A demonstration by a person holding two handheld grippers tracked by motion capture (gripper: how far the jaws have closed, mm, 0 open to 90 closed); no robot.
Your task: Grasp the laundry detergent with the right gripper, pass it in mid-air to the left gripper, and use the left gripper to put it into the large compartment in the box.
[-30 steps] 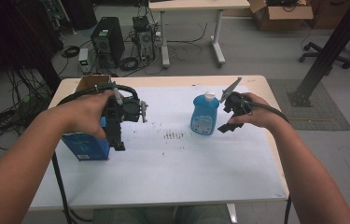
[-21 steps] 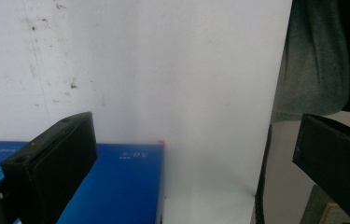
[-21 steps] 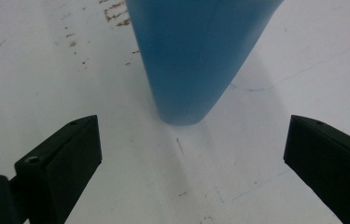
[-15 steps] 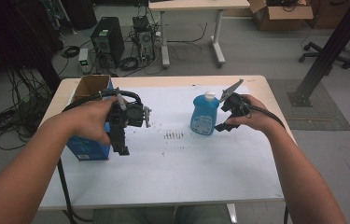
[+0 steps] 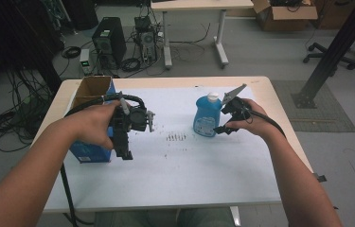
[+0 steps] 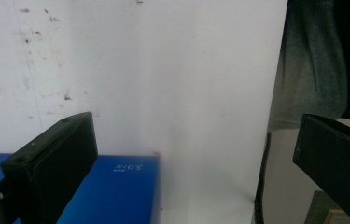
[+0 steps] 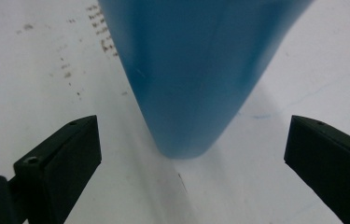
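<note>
Right of the frame's centre, the blue plastic bottle with a white cap [image 5: 207, 115] stood on the white-covered tabletop [image 5: 203, 161]. The right tool [image 5: 223, 124] was wide open just beside it. At centre left, the left tool [image 5: 124, 150] was wide open, empty, over the blue cardboard box [image 5: 91, 152].

Blue bottle [image 5: 207, 115] upright, white-capped; blue box [image 5: 90, 152] at table's left.

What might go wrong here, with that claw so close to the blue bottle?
The right claw is open, its jaws on either side of the blue bottle without touching it. The bottle stands upright and looks tall and narrow, so a nudge from one jaw before the other could tip it. It also looks smooth and rounded, so it might slip. The left claw hangs open by the blue box and could bump it.
</note>
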